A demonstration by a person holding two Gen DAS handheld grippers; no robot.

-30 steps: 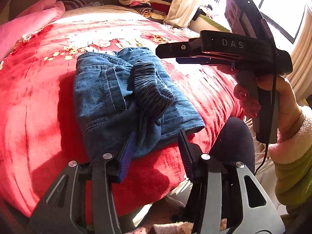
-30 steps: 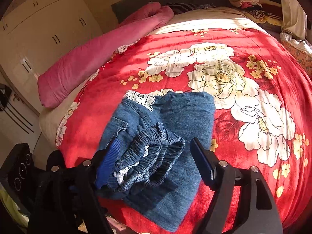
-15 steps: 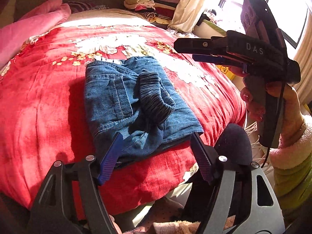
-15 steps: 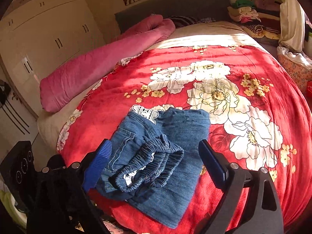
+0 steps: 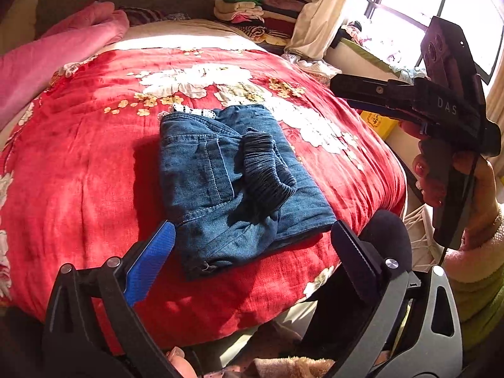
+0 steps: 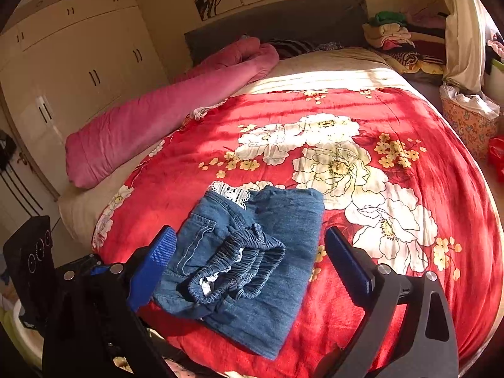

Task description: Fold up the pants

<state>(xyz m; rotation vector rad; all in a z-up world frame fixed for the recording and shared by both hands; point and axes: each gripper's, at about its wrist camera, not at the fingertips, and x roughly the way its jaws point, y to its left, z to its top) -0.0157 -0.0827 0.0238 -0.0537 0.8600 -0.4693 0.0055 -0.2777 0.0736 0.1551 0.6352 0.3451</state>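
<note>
Folded blue denim pants (image 5: 201, 170) (image 6: 289, 217) lie near the front edge of a red floral bedspread (image 5: 78, 157) (image 6: 393, 119). Their elastic waistband (image 5: 267, 170) (image 6: 239, 267) is bunched on top, and white lace shows at the far edge. My left gripper (image 5: 252, 226) hovers above the pants' near edge with its jaws opening; the pads touch nothing. My right gripper (image 6: 249, 233) also hangs over the pants, jaws opening, free of the cloth. In the left wrist view a hand holds the right gripper (image 5: 340, 91) up at the right.
A rolled pink blanket (image 6: 157, 119) lies along the bed's left side. Folded clothes (image 5: 249, 12) are stacked by the grey headboard (image 6: 283, 22). A wardrobe (image 6: 78, 63) stands left, and a patterned basket (image 6: 469, 123) and a bright window (image 5: 409, 6) are to the right.
Both grippers' jaws have spread much wider, and both have risen and drawn back from the pants. The pants stay lying on the bedspread.
</note>
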